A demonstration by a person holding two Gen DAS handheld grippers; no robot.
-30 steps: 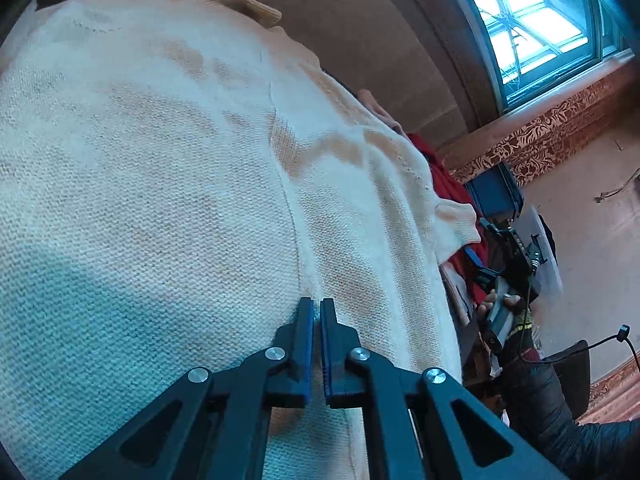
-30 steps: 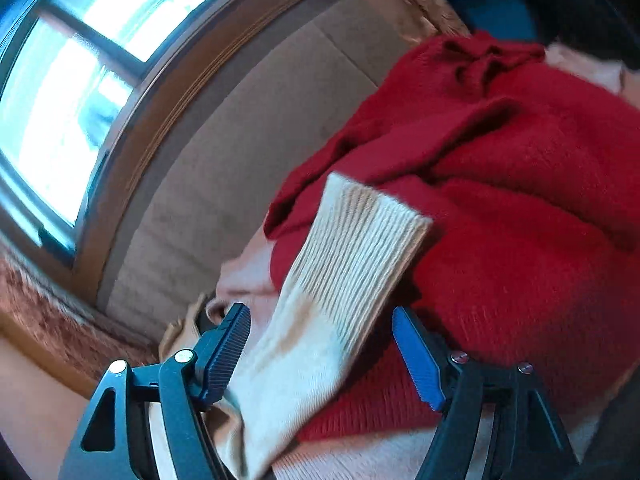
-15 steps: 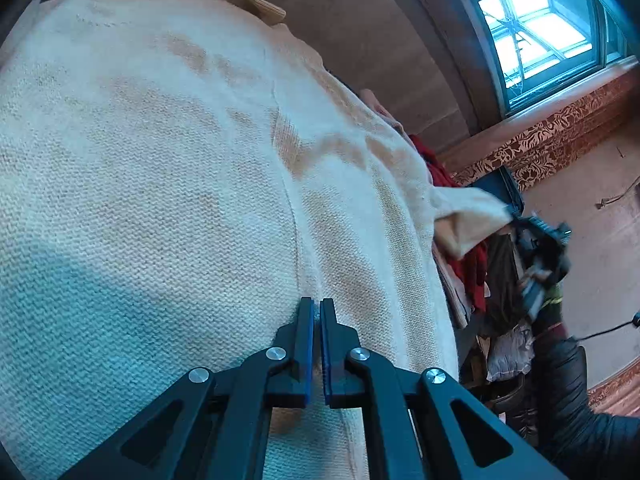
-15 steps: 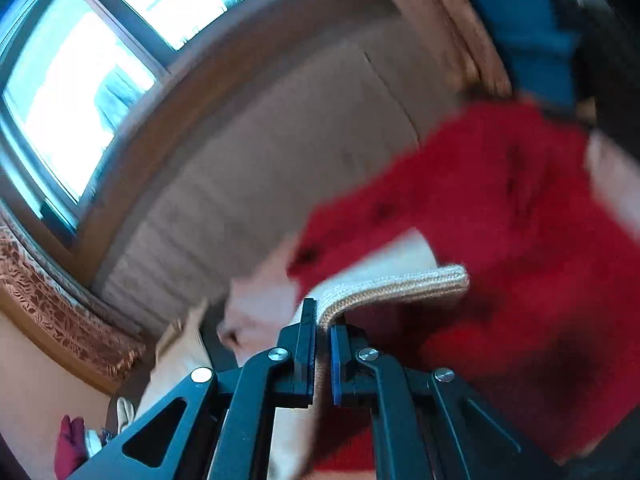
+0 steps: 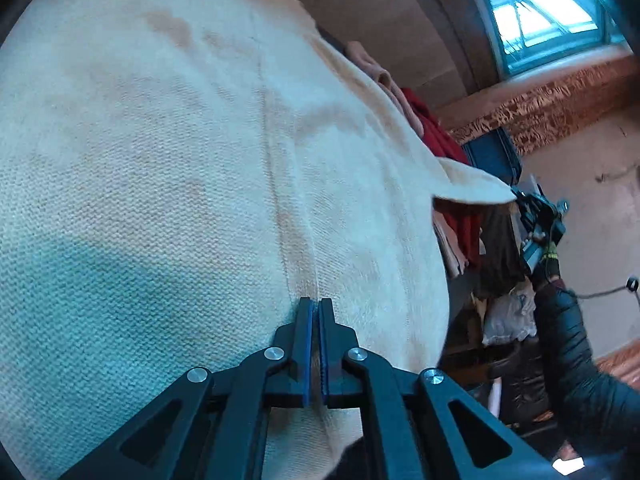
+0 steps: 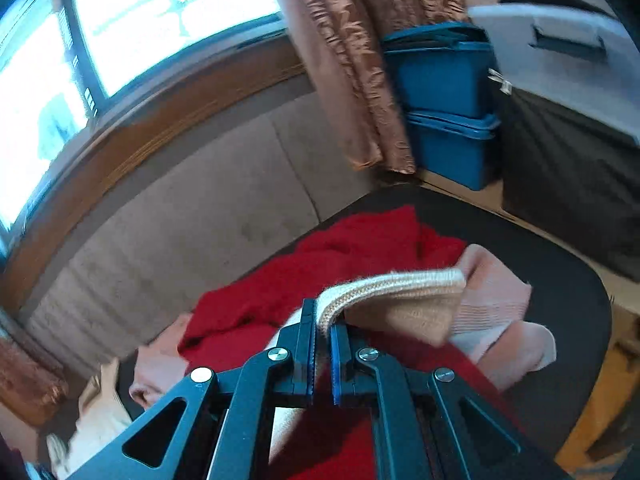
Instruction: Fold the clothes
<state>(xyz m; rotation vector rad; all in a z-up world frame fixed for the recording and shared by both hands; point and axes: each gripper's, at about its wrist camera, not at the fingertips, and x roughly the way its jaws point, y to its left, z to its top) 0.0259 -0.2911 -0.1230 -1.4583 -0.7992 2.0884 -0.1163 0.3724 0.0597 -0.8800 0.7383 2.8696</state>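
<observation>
Cream sweater: spread wide across the surface in the left wrist view, knit side up, filling most of the picture. That flat lie is what a fold needs, so it reads as the garment being worked on.

Left gripper: jaws pinched tight on a ridge of the sweater's knit near its close edge. The grip looks like an anchor, pinning the body of the garment so it cannot slide while the other end is handled.

Cuff: the ribbed end of the cream sleeve, lifted clear of the pile and curling over to the right.

Right gripper: clamped on that cuff, the ribbing bunched between the blue pads. Holding the very end gives control of the whole sleeve's length.

Sleeve from the far side: in the left wrist view it stretches out from the sweater's edge toward the right gripper, raised off the clothes beneath.

Red sweater: heaped under the lifted cuff, with a pink garment beside it. They look like the waiting pile, which is why the sleeve has to be lifted off them.

Step in hand: my read is a sleeve fold, cuff to be carried across onto the flat body.

Risk: a pull too hard could drag the sweater out of its flat lie.
</observation>
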